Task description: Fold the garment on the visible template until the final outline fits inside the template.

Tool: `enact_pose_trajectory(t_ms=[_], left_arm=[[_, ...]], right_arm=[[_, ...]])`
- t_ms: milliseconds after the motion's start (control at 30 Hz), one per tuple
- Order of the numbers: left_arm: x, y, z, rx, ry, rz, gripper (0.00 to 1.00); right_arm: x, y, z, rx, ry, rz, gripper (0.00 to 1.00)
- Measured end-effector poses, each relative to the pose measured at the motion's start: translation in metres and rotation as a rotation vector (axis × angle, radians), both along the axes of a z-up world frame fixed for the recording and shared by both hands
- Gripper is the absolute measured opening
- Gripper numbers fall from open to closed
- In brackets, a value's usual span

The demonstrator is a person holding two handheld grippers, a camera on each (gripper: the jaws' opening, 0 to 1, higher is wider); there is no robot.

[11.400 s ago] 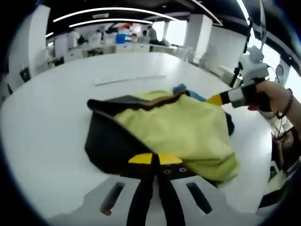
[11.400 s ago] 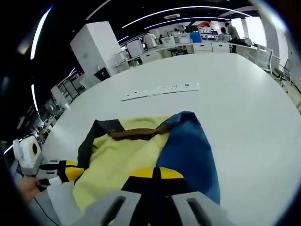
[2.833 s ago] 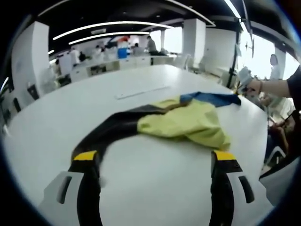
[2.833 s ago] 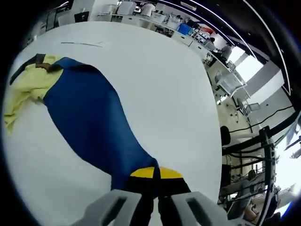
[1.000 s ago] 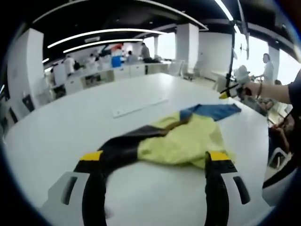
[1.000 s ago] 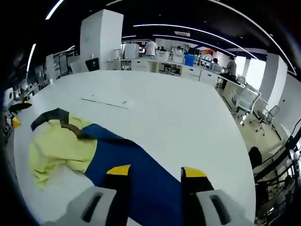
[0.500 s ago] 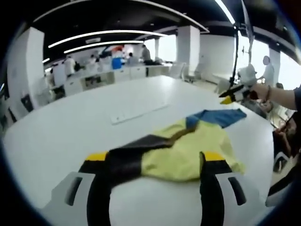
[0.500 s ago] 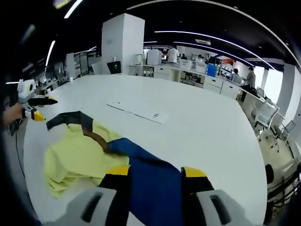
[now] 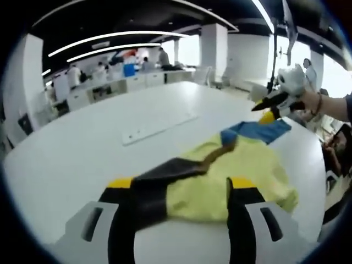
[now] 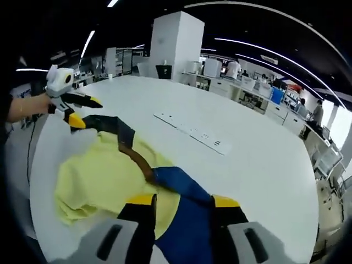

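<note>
Garment [image 9: 220, 170] rumpled on table [image 9: 82, 148], both tongs [image 9: 179, 190] [image 10: 179, 204] gaping above it

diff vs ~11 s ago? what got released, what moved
Both claws let go: each was shut on the garment, and now the left claw and right claw are open, held at the garment's edges. The garment went from a bunched heap to spread wider, with the blue sleeve pulled out to one side. It remains on the white table, and the power strip is unmoved.
</note>
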State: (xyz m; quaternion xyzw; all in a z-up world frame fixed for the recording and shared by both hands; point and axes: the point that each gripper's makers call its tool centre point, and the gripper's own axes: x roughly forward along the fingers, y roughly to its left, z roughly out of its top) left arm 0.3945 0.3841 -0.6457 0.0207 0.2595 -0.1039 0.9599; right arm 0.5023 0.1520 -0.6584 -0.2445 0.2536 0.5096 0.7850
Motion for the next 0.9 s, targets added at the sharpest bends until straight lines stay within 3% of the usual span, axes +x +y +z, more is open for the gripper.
enact_pose_trajectory(t_ms=[167, 300, 367, 500, 667, 900], left_arm=[[0.012, 0.005, -0.017, 0.024, 0.022, 0.0, 0.55], [0.018, 0.011, -0.035, 0.131, 0.047, -0.041, 0.52], [0.021, 0.009, -0.041, 0.128, 0.049, -0.05, 0.5], [0.028, 0.006, -0.041, 0.17, 0.026, -0.067, 0.37], [0.038, 0.001, -0.048, 0.167, 0.026, -0.072, 0.38], [0.042, -0.002, -0.066, 0.245, 0.054, -0.12, 0.34]], right_arm=[[0.002, 0.011, -0.013, -0.022, -0.009, 0.04, 0.32], [0.009, 0.018, -0.028, -0.071, -0.063, 0.093, 0.29], [0.01, 0.024, -0.033, -0.074, -0.088, 0.124, 0.28], [0.011, 0.033, -0.042, -0.072, -0.091, 0.136, 0.27], [0.016, 0.036, -0.05, -0.094, -0.116, 0.138, 0.25], [0.015, 0.044, -0.055, -0.087, -0.13, 0.155, 0.23]])
